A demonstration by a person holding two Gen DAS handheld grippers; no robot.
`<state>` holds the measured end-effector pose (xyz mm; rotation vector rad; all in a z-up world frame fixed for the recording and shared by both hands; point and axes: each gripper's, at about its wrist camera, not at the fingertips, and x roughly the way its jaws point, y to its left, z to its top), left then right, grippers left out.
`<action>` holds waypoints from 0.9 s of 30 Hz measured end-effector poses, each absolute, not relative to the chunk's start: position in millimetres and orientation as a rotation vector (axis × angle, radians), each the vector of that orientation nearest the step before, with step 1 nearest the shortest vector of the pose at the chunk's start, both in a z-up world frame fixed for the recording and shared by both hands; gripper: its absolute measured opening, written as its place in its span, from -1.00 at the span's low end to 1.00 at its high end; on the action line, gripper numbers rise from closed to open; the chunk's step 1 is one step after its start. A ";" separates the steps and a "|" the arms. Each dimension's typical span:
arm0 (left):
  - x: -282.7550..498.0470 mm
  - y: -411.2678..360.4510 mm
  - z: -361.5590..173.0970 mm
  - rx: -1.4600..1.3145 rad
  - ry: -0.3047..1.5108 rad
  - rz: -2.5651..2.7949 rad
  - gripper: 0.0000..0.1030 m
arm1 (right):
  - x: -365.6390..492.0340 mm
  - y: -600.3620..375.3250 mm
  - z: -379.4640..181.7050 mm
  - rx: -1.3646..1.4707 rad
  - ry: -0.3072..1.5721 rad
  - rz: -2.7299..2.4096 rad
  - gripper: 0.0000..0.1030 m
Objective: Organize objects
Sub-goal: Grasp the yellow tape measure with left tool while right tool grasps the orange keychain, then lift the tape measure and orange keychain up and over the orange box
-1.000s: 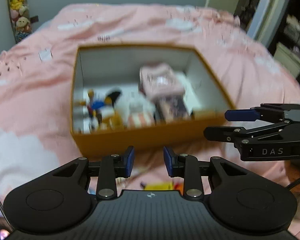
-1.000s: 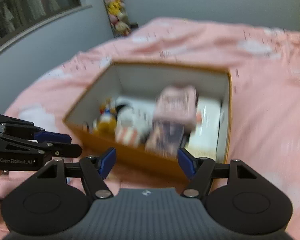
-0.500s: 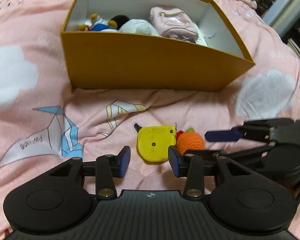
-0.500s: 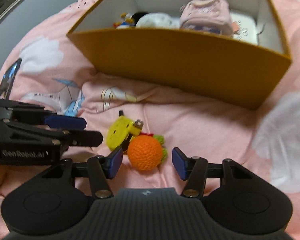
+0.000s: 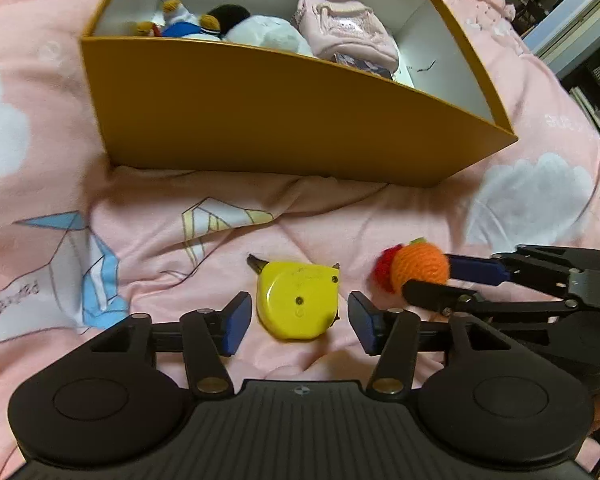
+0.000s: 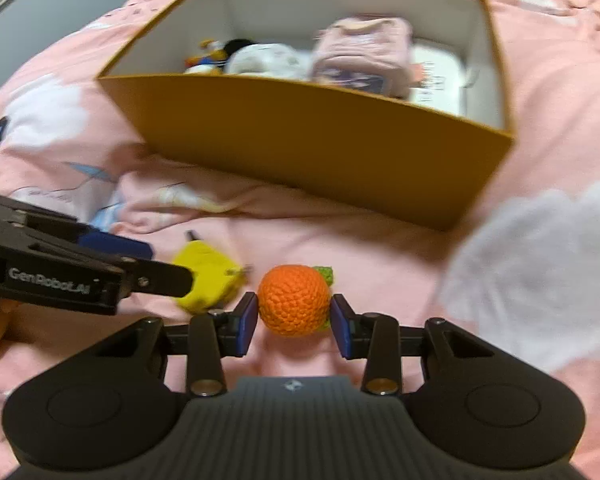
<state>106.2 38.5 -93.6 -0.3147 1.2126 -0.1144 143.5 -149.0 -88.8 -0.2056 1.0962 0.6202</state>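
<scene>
The tape measure [image 5: 298, 304] and crocheted ball [image 6: 293, 300] are lying side by side on the bed [image 5: 148, 240], ball to the right, before the box [image 5: 284, 116]. Plush toys [image 5: 260, 32] and a pouch [image 5: 346, 38] are sitting in it.

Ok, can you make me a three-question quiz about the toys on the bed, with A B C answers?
1. Where is the yellow tape measure?
A. in the box
B. on the pink bedspread
C. on a shelf

2. What colour is the crochet ball?
A. orange
B. blue
C. white

3. What is the right gripper doing?
A. hanging far above the box
B. closed on the tape measure
C. fingers either side of the ball

Answers: B, it lies on the bedspread before the orange box; A, orange yarn; C, a blue pad sits at each side.
</scene>
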 end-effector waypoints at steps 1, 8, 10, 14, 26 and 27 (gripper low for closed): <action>108.6 34.3 -94.3 -0.289 1.219 -0.113 0.25 | 145.6 -151.8 -90.8 -0.199 1.102 0.608 -0.20; 119.7 10.7 -110.7 -0.151 1.283 -0.101 0.31 | 157.3 -161.9 -105.1 -0.128 1.165 0.595 -0.19; 121.1 10.0 -116.5 -0.148 1.295 -0.091 0.31 | 158.9 -163.1 -108.0 -0.118 1.175 0.597 -0.19; 122.3 9.7 -122.1 -0.149 1.296 -0.074 0.30 | 161.2 -164.7 -114.6 -0.088 1.200 0.602 -0.18; 110.9 8.1 -119.4 -0.133 1.285 -0.072 0.19 | 162.3 -162.6 -124.5 -0.085 1.214 0.588 -0.15; 108.9 8.4 -117.8 -0.133 1.280 -0.073 0.19 | 160.7 -162.2 -122.6 -0.089 1.206 0.588 -0.15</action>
